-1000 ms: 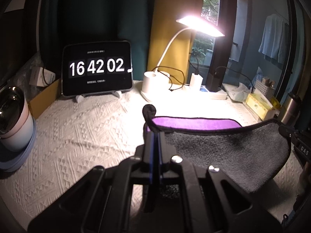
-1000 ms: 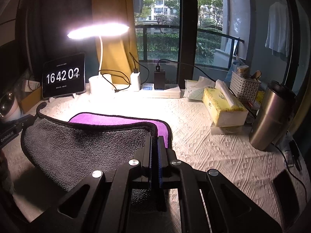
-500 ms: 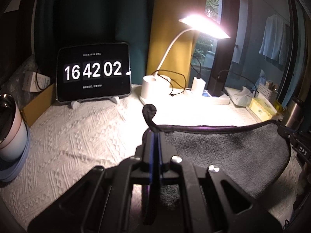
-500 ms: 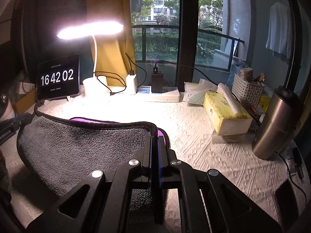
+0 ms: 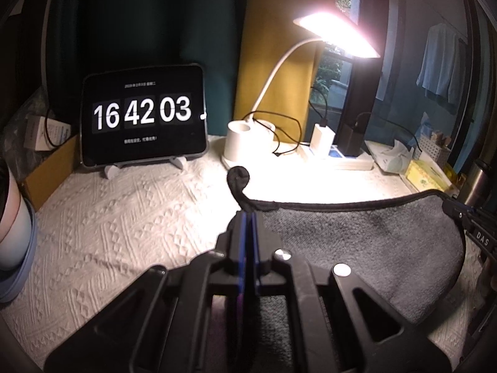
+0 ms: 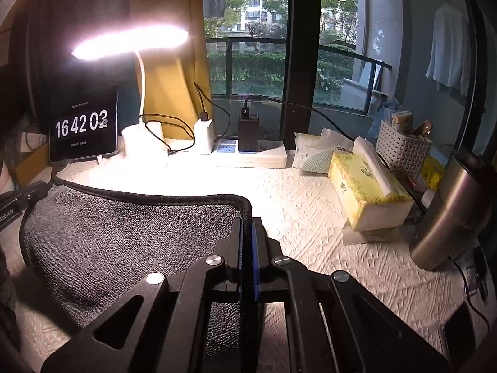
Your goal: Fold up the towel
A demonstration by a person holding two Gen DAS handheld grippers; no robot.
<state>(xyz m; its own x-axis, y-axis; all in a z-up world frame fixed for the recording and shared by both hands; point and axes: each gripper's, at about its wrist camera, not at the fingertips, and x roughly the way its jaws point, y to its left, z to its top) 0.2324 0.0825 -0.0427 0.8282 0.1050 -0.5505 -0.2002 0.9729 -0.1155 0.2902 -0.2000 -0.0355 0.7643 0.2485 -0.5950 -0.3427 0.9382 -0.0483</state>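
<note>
The towel (image 5: 357, 242) is grey with a black hem; its purple side is hidden now. It hangs stretched between my two grippers above the white patterned table cover. My left gripper (image 5: 247, 217) is shut on the towel's left corner, whose hem loop curls up past the fingertips. My right gripper (image 6: 247, 222) is shut on the towel's (image 6: 124, 242) right corner. The right gripper also shows at the right edge of the left wrist view (image 5: 456, 211), and the left gripper at the left edge of the right wrist view (image 6: 28, 195).
At the back stand a tablet clock (image 5: 143, 115), a lit white desk lamp (image 5: 245, 143), chargers and a power strip (image 6: 251, 152). A tissue box (image 6: 366, 192), a basket (image 6: 400, 149) and a steel flask (image 6: 450, 211) are on the right. A cup (image 5: 12, 230) stands far left.
Both grippers have carried the towel's held edge up and forward toward the back of the table. The purple underside, seen a second ago, is now covered by the grey side.
</note>
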